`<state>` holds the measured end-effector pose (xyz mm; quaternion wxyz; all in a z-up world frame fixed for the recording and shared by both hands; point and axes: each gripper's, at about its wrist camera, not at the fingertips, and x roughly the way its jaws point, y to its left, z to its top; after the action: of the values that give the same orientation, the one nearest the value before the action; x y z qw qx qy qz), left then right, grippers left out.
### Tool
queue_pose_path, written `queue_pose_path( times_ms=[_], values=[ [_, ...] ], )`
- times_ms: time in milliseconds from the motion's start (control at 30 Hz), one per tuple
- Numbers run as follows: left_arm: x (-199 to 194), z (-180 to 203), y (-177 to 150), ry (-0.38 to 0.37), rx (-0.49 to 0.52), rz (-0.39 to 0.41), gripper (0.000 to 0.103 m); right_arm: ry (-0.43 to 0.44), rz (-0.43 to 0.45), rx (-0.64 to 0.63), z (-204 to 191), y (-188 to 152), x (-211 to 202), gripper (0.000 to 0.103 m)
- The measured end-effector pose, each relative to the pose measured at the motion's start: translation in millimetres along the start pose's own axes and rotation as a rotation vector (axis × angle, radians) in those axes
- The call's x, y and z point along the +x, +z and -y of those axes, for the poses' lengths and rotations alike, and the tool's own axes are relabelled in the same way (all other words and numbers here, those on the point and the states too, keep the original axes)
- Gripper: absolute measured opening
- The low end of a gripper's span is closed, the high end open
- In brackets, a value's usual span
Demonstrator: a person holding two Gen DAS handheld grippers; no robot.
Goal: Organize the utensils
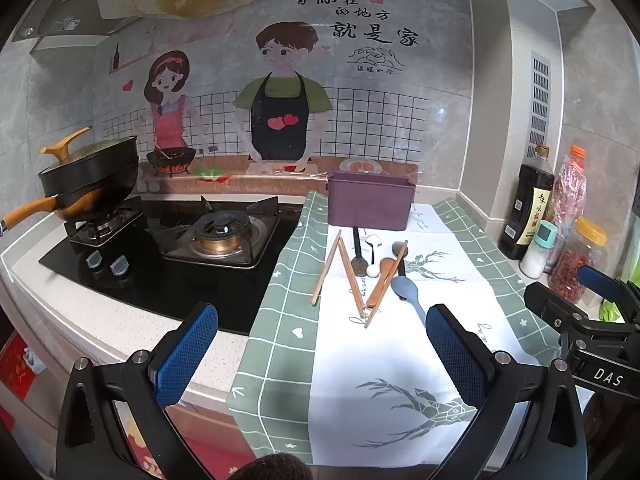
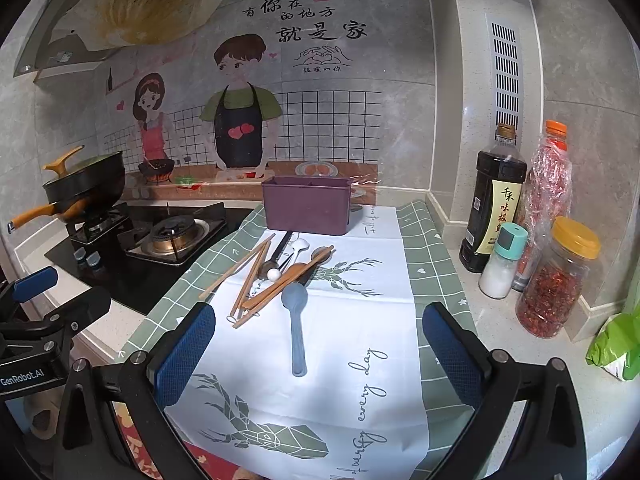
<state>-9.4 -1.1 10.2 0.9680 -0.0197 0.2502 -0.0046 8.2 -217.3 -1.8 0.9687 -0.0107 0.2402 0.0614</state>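
Note:
A pile of utensils lies on a green-and-white cloth: wooden chopsticks, a wooden spoon, a white spoon, dark spoons and a grey-blue spoon. A purple holder box stands behind them. My left gripper is open and empty, short of the pile. My right gripper is open and empty, with the grey-blue spoon's handle between its fingers' line. Each gripper shows at the other view's edge.
A gas stove with a lidded black pan lies left of the cloth. A soy sauce bottle, salt shaker, chili bottle and chili jar stand at the right wall, with a green bag.

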Motion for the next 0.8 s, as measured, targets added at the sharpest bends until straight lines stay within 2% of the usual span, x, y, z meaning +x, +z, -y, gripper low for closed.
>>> queue_pose_path(
  times_ms=[800],
  values=[
    [-3,15,-2,-0.018,0.017,0.003,0.103,-0.003,0.003,0.006,2,0,-2,0.103]
  ],
)
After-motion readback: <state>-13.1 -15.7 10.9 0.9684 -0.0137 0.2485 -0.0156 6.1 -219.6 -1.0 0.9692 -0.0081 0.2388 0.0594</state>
